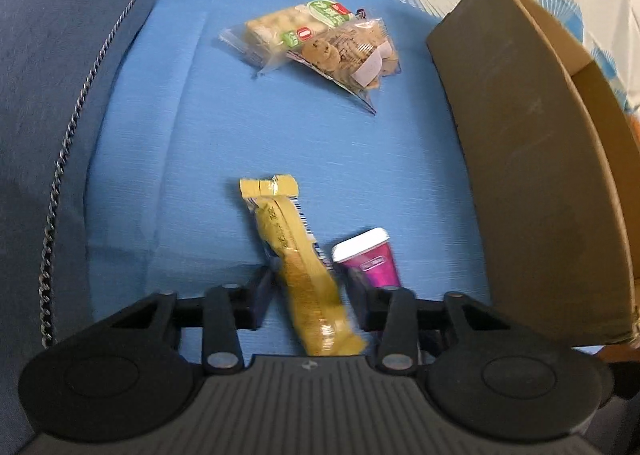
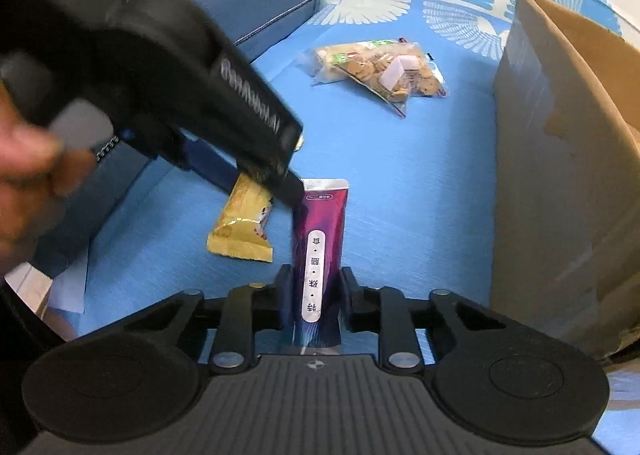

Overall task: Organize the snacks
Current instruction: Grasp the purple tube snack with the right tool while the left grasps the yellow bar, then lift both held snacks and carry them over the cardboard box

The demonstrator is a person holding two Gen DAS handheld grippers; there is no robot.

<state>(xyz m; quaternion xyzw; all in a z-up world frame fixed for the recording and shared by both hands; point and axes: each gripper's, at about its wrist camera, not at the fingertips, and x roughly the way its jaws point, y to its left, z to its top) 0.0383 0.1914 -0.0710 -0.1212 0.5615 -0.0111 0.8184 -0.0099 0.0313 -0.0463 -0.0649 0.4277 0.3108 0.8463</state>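
Left wrist view first: over by the left edge of the blue sofa seat [image 1: 168, 159] a metal chain [image 1: 68, 159] trails along the seam, and the left gripper [image 1: 310, 287] has its jaws apart on either side of the yellow snack bar [image 1: 298, 259], which lies between them with no clear pinch yet. Just right of it sits the purple packet [image 1: 370, 257], and farther toward the back of the seat the two clear biscuit bags [image 1: 316, 39] lie overlapping. Rightmost stands the cardboard box [image 1: 528, 159], open-topped, the likely home for everything. Switching to the right wrist view, the right gripper [image 2: 312, 297] has its jaws closed against the sides of that purple packet, which stands between them. These wrappers look light, crinkly and a bit slippery, so I'd judge a mid-body hold safest, not the thin sealed ends. Contents look crumbly, so a gentle squeeze suits. The biscuit bags should flex when lifted.
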